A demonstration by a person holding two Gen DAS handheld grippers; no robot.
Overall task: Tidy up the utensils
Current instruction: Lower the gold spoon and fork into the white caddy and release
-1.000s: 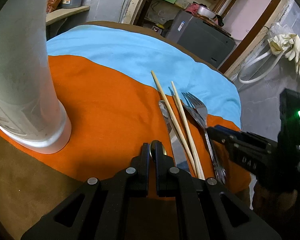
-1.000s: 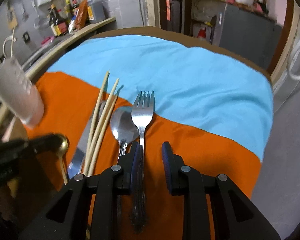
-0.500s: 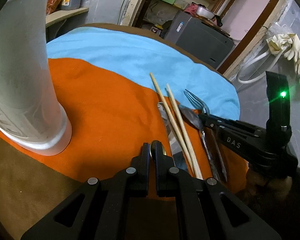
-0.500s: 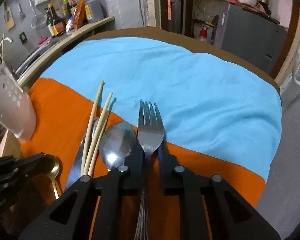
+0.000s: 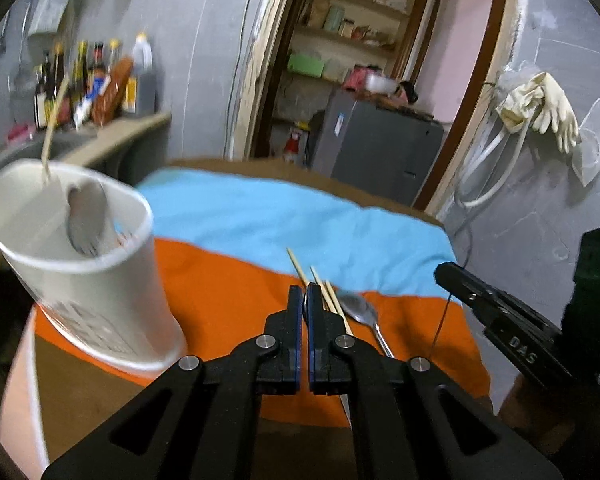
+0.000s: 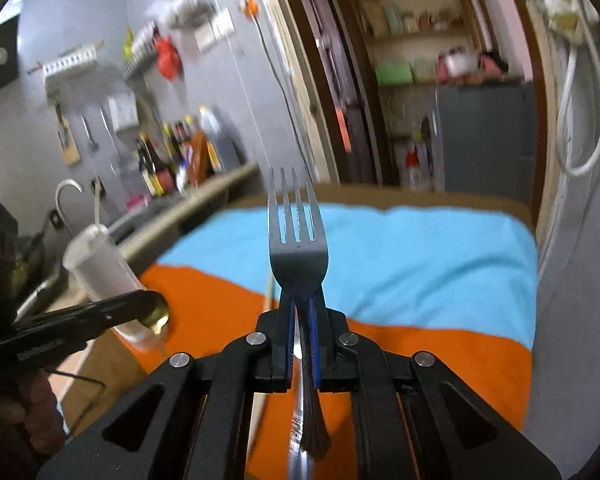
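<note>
My right gripper (image 6: 302, 308) is shut on the neck of a steel fork (image 6: 297, 240), which is lifted off the cloth with its tines pointing away and up. My left gripper (image 5: 305, 300) is shut on a small gold spoon (image 6: 159, 315), whose bowl sticks out past its tip in the right wrist view. A tall white cup (image 5: 88, 280) stands on the orange cloth (image 5: 228, 292) to the left, tilted in the picture; it holds a silver spoon and a chopstick. Loose chopsticks (image 5: 300, 270) and a silver spoon (image 5: 358, 310) lie on the cloth just beyond my left fingertips.
A light blue cloth (image 5: 280, 216) covers the far half of the round table. Behind the cup is a counter with bottles (image 5: 88, 84). A grey cabinet (image 5: 376, 144) stands past the table's far edge. My right gripper (image 5: 446, 274) reaches in from the right.
The right gripper closed on the fork and lifted it off the cloth. Both grippers rose and tipped upward, so the cup's open top and the room behind now show.
</note>
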